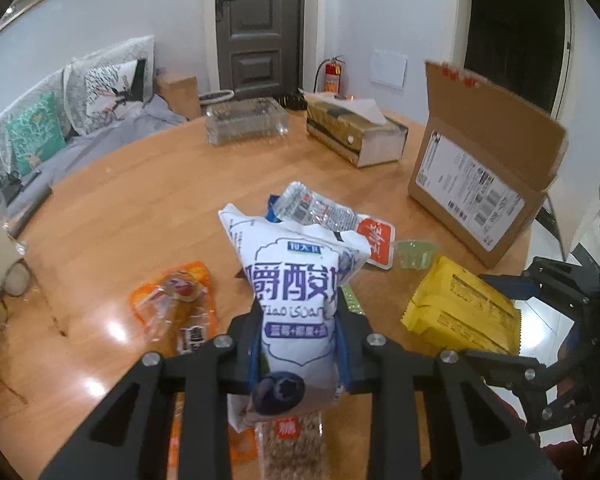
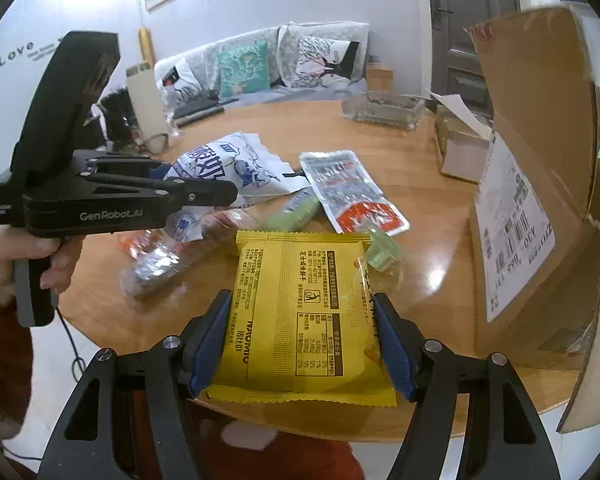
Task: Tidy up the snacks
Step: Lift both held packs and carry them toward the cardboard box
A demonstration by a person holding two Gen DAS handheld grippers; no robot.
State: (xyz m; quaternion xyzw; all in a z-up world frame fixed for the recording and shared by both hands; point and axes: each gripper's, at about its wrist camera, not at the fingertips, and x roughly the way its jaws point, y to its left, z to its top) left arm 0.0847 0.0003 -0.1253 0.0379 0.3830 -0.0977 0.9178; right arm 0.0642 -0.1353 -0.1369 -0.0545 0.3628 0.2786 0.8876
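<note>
Left gripper (image 1: pixel 298 320) angled down, lower centre, clamped on white pouch (image 1: pixel 296 292) held above table (image 1: pixel 140 208). Right gripper (image 2: pixel 304 344) grips yellow packet (image 2: pixel 300 312), label "NAOMIO". Left body reads "GenRobot.AI".

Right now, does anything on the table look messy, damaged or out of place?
Nothing looks spilled or damaged. The loose snacks lie jumbled mid-table: a red-and-white sachet overlaps a green packet, and a small green jelly cup lies tipped on its side. The brown cardboard box stands open beside them.
</note>
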